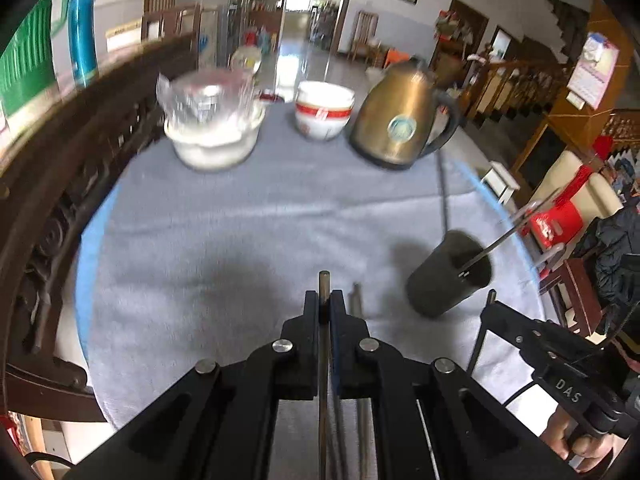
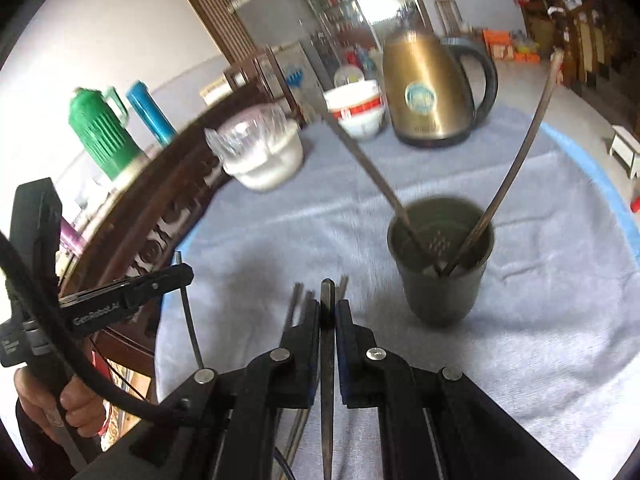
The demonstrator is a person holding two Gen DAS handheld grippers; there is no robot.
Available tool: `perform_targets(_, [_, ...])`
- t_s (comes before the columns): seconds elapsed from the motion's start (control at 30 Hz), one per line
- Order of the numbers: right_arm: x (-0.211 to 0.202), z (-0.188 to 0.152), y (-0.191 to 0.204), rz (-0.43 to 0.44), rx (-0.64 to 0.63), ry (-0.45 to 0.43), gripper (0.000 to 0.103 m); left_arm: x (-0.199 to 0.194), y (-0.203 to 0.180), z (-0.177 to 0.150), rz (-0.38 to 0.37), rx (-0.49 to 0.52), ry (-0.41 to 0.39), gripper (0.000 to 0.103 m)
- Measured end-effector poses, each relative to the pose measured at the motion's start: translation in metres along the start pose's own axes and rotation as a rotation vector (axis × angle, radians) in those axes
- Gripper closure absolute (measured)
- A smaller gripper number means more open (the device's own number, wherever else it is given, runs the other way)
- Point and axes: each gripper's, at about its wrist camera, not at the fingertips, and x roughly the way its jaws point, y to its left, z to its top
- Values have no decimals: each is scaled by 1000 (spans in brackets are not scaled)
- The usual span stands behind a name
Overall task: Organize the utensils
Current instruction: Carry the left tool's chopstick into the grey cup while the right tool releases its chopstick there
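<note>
Two claws each clamped a thin metal chopstick: the left claw (image 1: 324, 300) gripped one chopstick (image 1: 323, 284), and the right claw (image 2: 327, 308) pinched another (image 2: 327, 292). At two o'clock from the right claw, a dark cup (image 2: 440, 280) stood on the grey-clothed counter (image 2: 280, 232), holding two more utensils (image 2: 516, 160); loose chopsticks (image 2: 297, 300) lay at eleven o'clock.

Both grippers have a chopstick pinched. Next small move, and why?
Probably carry the right gripper forward-right and tip its chopstick over the dark cup: the cup stands just ahead, open, already holding two chopsticks, so this one likely belongs there.
</note>
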Motion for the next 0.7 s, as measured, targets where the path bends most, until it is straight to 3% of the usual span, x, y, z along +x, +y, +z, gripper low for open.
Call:
perform_targets(0.37, [-58,15,12,-24,-8,-236,95,-49,-30,20,-47,5,-173,98])
perform_targets(0.7, [-109,62,5,-57,20,-423,95,-67,-66,62,-98,5,-301,98])
